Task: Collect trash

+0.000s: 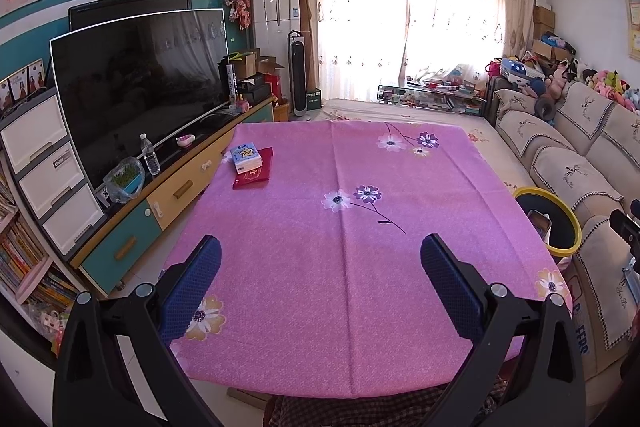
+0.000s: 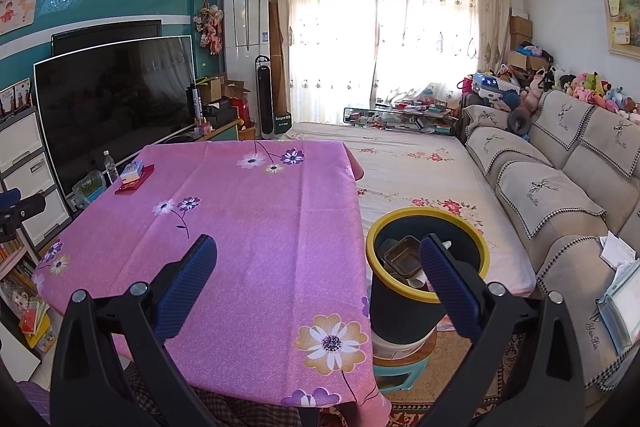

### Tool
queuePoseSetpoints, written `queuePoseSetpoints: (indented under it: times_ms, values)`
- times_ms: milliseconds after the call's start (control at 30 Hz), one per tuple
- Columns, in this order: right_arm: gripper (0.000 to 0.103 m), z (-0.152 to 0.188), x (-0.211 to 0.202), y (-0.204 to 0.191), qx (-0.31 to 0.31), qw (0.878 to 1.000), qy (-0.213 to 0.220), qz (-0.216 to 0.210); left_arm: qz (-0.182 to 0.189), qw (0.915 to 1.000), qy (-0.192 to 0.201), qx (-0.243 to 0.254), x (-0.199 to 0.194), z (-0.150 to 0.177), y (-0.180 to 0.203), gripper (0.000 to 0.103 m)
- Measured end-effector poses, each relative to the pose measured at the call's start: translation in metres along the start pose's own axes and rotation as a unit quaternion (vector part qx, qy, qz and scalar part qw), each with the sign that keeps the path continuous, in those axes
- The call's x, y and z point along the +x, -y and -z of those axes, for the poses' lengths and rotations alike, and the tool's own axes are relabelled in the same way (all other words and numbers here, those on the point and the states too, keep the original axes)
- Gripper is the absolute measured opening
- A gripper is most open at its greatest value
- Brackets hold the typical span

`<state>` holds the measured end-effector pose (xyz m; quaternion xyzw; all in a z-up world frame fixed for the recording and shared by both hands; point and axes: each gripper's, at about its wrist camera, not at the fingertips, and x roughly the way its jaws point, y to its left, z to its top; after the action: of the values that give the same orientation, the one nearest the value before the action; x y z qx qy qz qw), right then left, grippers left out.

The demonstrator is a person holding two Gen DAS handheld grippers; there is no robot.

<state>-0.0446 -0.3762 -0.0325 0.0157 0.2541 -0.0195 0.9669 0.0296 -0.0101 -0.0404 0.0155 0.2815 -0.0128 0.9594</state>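
A dark bin with a yellow rim (image 2: 427, 269) stands on a stool at the table's right edge; a clear plastic tray (image 2: 402, 259) and other scraps lie inside it. The same bin (image 1: 549, 223) shows at the right in the left wrist view. My right gripper (image 2: 318, 253) is open and empty, its right finger in front of the bin's mouth. My left gripper (image 1: 320, 253) is open and empty above the pink flowered tablecloth (image 1: 340, 227). A tissue pack (image 1: 246, 157) rests on a red booklet (image 1: 254, 175) at the table's far left.
A TV (image 1: 140, 87) on a low cabinet runs along the left, with a water bottle (image 1: 150, 155) and a bagged green box (image 1: 126, 181). A beige sofa (image 2: 560, 195) lines the right. A flowered mat (image 2: 420, 171) lies beyond the table.
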Motion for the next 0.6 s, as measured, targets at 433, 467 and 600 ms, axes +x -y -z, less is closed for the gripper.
queuePoseSetpoints:
  times_ms: [433,467,600]
  values:
    - [0.096,-0.0012,0.0012,0.0,-0.001,1.0,-0.002,0.0,-0.006,0.9999,-0.007,0.007,0.0049,0.002,0.0058,0.098]
    - [0.096,-0.0009,0.0014,0.0,-0.001,1.0,-0.003,0.0,-0.006,0.9999,-0.008,0.008,0.0051,0.0019,0.0061,0.098]
    - [0.096,-0.0008,0.0015,-0.0004,-0.001,1.0,-0.003,0.0,-0.008,0.9999,-0.012,0.007,0.0076,0.0017,0.0059,0.098]
